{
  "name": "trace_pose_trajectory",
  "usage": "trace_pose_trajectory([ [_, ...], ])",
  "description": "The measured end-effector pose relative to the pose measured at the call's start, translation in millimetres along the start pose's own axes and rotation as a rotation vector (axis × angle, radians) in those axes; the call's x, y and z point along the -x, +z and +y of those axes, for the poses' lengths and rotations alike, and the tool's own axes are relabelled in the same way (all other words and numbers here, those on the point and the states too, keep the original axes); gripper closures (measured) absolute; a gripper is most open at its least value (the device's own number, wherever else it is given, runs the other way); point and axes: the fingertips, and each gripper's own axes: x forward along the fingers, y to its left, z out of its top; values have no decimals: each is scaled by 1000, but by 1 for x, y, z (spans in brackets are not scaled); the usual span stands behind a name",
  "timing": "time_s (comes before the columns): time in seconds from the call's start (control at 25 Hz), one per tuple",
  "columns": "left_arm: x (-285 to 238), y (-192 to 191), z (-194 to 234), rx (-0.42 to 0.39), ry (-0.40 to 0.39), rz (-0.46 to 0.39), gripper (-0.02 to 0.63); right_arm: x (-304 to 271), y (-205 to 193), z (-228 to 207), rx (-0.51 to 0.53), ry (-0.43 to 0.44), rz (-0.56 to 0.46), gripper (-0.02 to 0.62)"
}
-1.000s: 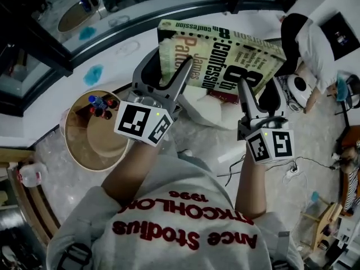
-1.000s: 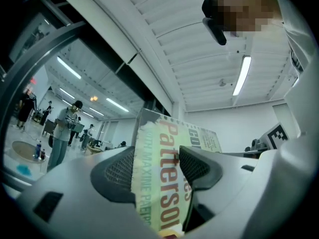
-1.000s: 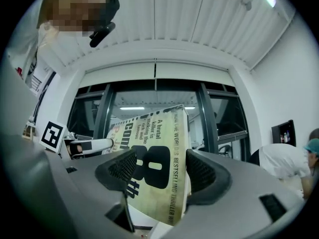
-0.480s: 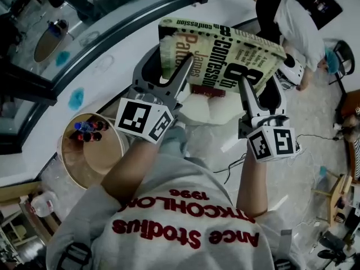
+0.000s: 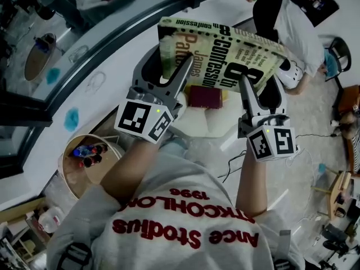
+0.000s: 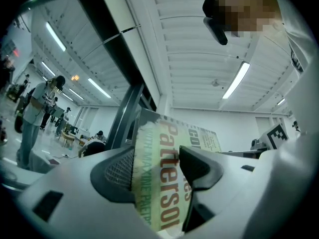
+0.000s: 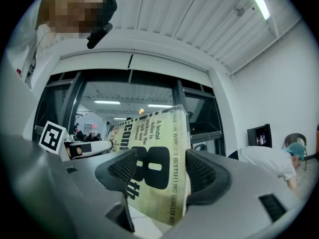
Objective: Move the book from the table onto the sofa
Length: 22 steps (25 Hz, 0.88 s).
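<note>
A yellowish paperback book (image 5: 225, 49) with black and orange cover lettering is held up in the air, tilted, by both grippers. My left gripper (image 5: 166, 75) is shut on the book's left end; in the left gripper view the book (image 6: 162, 183) stands between the ribbed pads (image 6: 117, 171), which press its covers. My right gripper (image 5: 260, 91) is shut on the right end; in the right gripper view the book (image 7: 154, 178) fills the gap between both pads (image 7: 202, 171). Below the book lies a white cushioned seat (image 5: 208, 120).
A round wooden table (image 5: 76, 176) with small bottles stands at lower left. A dark red object (image 5: 205, 96) rests on the white seat. A person in white (image 5: 295, 27) bends over at upper right. Cables and a power strip (image 5: 239, 162) lie on the floor. A curved glass wall runs along upper left.
The head view has swung: the round table slid toward the lower left and the white seat with the dark red object came out below the book. Both grips on the book are unchanged.
</note>
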Motion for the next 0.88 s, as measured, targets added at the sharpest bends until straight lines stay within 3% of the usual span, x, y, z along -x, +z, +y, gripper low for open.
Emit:
trace_pose_trajectory([
  [0.32, 8, 9, -2, -24, 64, 86, 341, 0, -2, 4, -100, 45, 45, 262],
  [0.52, 8, 14, -5, -62, 91, 56, 341, -5, 0, 0, -106, 82, -1, 262],
  [0.88, 8, 11, -5, -51, 78, 63, 341, -2, -2, 1, -108, 76, 7, 262],
])
